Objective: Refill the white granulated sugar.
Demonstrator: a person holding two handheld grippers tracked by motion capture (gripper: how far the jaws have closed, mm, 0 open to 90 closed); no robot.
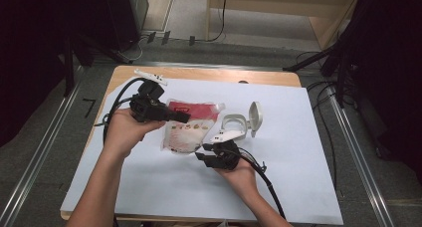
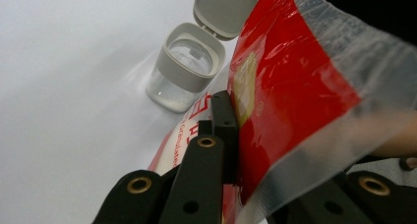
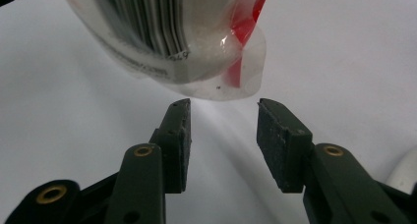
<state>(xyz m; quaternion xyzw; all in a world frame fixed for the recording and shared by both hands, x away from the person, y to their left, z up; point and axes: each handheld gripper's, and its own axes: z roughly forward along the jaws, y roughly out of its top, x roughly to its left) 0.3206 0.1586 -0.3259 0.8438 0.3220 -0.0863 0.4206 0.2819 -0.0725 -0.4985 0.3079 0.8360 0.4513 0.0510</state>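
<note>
Just left of the small clear jar with its grey hinged lid flipped open, the red-and-clear plastic pouch of white granules hangs tilted above the white sheet. The left gripper is clamped on the pouch's red upper edge. The right gripper, below the jar, holds its jaws apart just short of the pouch's bottom corner, gripping nothing.

Left gripper clamps red pouch (open-lidded container behind).

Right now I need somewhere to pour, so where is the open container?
In the high view the open container stands right of centre on the white sheet, beside the red pouch, just beyond the right tool.
</note>
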